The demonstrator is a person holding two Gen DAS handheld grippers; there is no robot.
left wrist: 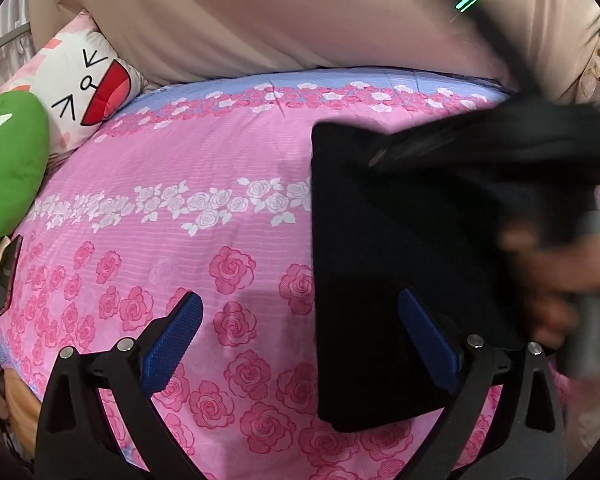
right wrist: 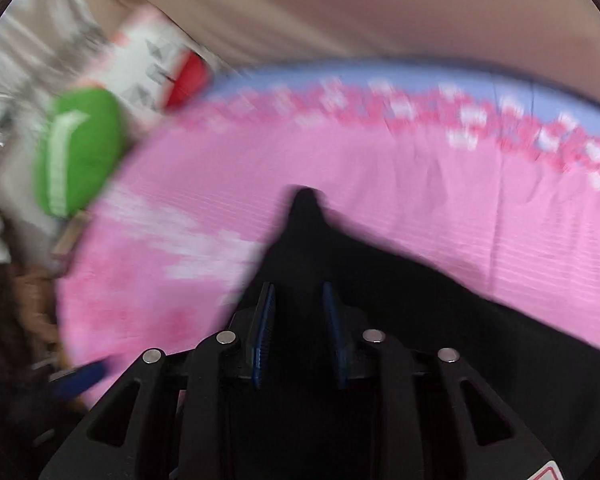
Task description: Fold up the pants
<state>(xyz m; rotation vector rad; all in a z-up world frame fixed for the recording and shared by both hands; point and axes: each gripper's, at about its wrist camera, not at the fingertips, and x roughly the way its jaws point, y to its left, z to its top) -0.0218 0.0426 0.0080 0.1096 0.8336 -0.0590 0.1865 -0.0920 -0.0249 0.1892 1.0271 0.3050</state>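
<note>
The black pants [left wrist: 400,264] lie folded in a long rectangle on the right part of the pink rose bedspread [left wrist: 204,240]. My left gripper [left wrist: 300,320] is open, its blue pads wide apart, its right pad [left wrist: 428,332] over the pants' left edge. My right gripper [right wrist: 298,320] is shut on a fold of the black pants [right wrist: 380,300] and lifts it to a peak; the view is motion-blurred. The right gripper [left wrist: 480,152] and the hand holding it show blurred over the pants in the left wrist view.
A green cushion [left wrist: 8,176] and a white cartoon-face pillow [left wrist: 88,88] sit at the bed's left. A beige wall or curtain [left wrist: 260,12] rises behind the bed. A dark phone-like object [left wrist: 6,276] lies at the left edge.
</note>
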